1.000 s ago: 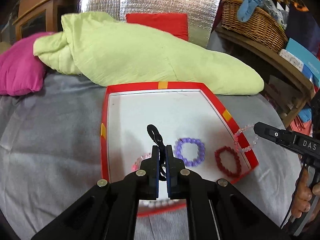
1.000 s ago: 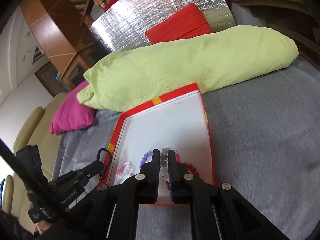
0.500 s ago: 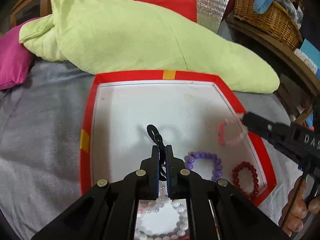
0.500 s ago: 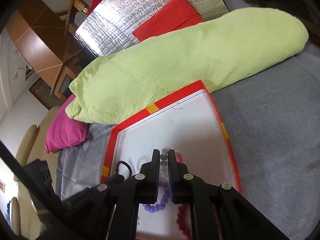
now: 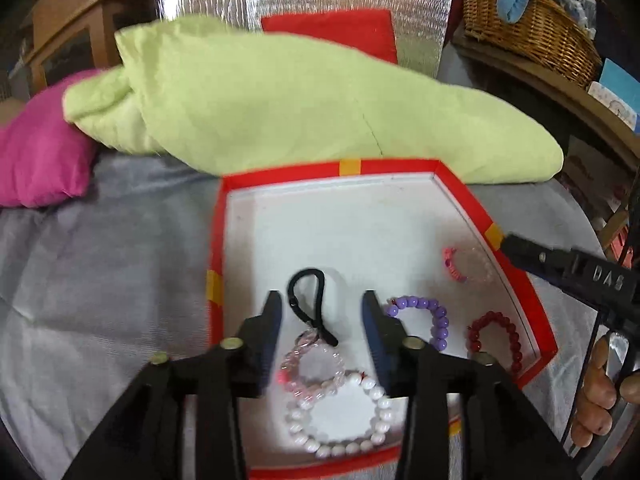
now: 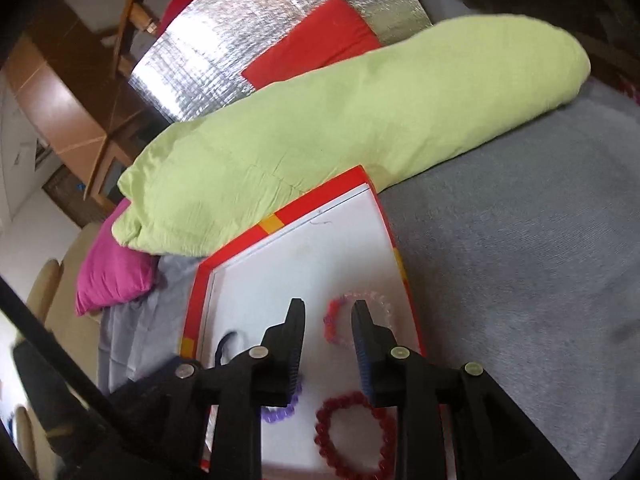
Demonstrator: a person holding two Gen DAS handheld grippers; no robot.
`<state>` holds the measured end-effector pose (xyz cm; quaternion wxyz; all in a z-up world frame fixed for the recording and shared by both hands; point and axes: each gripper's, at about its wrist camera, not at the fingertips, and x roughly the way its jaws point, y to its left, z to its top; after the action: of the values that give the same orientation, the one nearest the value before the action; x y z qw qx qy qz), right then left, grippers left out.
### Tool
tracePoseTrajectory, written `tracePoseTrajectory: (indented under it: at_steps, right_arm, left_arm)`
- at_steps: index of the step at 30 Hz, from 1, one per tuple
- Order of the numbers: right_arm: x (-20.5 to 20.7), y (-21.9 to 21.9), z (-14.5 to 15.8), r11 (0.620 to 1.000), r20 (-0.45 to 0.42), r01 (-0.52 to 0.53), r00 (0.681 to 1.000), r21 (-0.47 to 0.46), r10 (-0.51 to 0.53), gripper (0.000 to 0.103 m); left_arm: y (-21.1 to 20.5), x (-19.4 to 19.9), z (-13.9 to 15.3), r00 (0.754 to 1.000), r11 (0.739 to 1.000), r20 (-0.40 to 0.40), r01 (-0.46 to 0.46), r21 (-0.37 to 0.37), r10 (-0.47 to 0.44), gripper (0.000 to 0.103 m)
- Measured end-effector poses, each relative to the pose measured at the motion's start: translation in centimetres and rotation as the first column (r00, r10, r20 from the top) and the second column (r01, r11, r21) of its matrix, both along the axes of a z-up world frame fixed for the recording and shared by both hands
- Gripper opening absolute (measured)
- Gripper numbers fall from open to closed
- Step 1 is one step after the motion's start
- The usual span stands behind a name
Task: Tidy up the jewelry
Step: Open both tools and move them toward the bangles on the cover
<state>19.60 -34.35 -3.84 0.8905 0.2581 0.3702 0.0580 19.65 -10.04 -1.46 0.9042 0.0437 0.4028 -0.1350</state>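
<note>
Both tongs (image 5: 322, 306) (image 6: 328, 314) gape over beaded bracelets (image 5: 416, 318) in red-rimmed tray (image 5: 460, 188).

"DAS" on the black right gripper (image 5: 520, 246) body.

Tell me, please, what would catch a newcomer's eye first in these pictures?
The red-rimmed white tray on the grey bedcover, holding bead bracelets: purple, dark red, white. A black cord loop lies between the open left gripper's fingers. Behind the tray sprawls a big lime-green pillow.

Grey bed (image 5: 100, 280), red tray (image 5: 460, 188), green pillow (image 5: 300, 100), pink cushion (image 5: 36, 160)
</note>
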Motion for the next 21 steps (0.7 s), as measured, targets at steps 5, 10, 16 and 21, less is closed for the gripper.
tracePoseTrajectory:
  at_steps: [5, 10, 16, 21]
  right_arm:
    - [-2.6, 0.9, 0.6, 0.994, -0.013, -0.065, 0.998, -0.090, 0.065, 0.027]
    - [-5.2, 2.5, 1.2, 0.975, -0.043, -0.174, 0.985, -0.141, 0.170, 0.029]
    - [-9.1, 4.7, 0.3, 0.932, -0.105, -0.297, 0.954, -0.208, 0.281, 0.033]
    - [-12.5, 6.1, -0.8, 0.900, -0.152, -0.370, 0.927, -0.231, 0.342, 0.033]
  left_arm:
    - [0.9, -2.3, 1.9, 0.998, 0.999, 0.060, -0.026, 0.036, 0.023, 0.058]
    - [2.7, -3.8, 2.3, 0.996, 0.995, 0.060, -0.068, 0.078, 0.064, 0.059]
    - [5.9, -5.7, 1.8, 0.989, 0.981, 0.075, -0.140, 0.133, 0.131, 0.060]
    - [7.8, -8.4, 0.6, 0.991, 0.986, 0.005, -0.135, 0.103, 0.135, 0.060]
